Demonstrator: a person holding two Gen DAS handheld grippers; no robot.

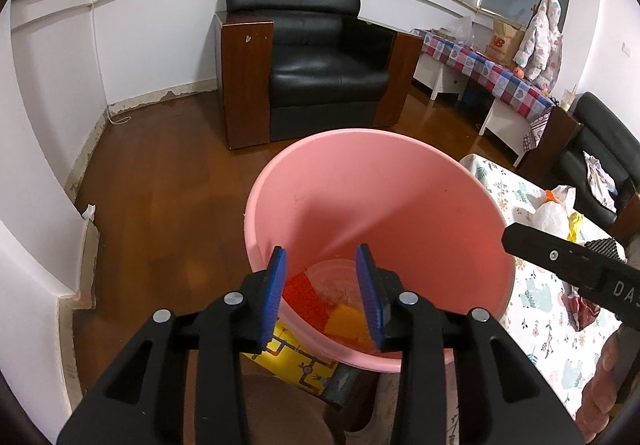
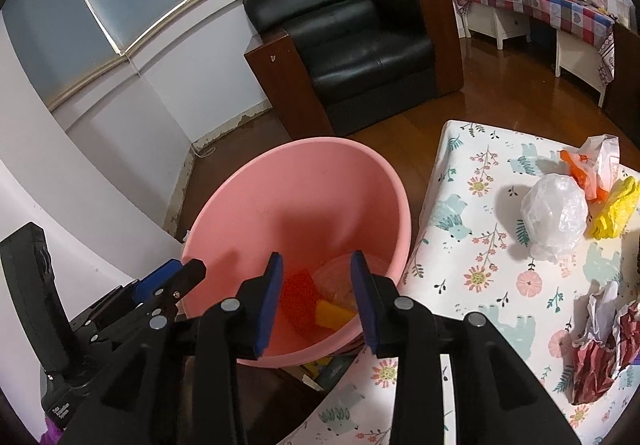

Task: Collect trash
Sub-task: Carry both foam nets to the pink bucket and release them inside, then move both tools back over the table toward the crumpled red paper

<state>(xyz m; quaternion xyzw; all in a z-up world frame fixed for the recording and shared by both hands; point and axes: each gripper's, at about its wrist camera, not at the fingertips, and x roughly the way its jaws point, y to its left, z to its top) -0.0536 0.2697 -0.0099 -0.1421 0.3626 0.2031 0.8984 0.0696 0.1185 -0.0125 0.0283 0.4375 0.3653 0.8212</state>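
Observation:
A pink plastic bucket (image 1: 400,205) (image 2: 304,201) stands on the floor beside the table. At its bottom lie a red wrapper (image 1: 302,295) (image 2: 298,291), an orange-yellow piece (image 1: 348,319) (image 2: 332,315) and a clear plastic cup (image 1: 334,279) (image 2: 334,277). My left gripper (image 1: 322,295) hangs over the bucket's near rim, open, with nothing between its blue pads. My right gripper (image 2: 318,299) also hangs over the bucket, open and empty. On the table lie a clear plastic bag (image 2: 556,213), a yellow wad (image 2: 616,207), an orange-and-white bag (image 2: 592,165) and crumpled red paper (image 2: 600,357).
The table wears a floral cloth (image 2: 472,181) just right of the bucket. A black armchair (image 1: 316,61) stands behind on the wooden floor (image 1: 160,213). A bench with a checked cloth (image 1: 492,69) lines the right wall. A colourful mat (image 1: 296,361) lies under the bucket.

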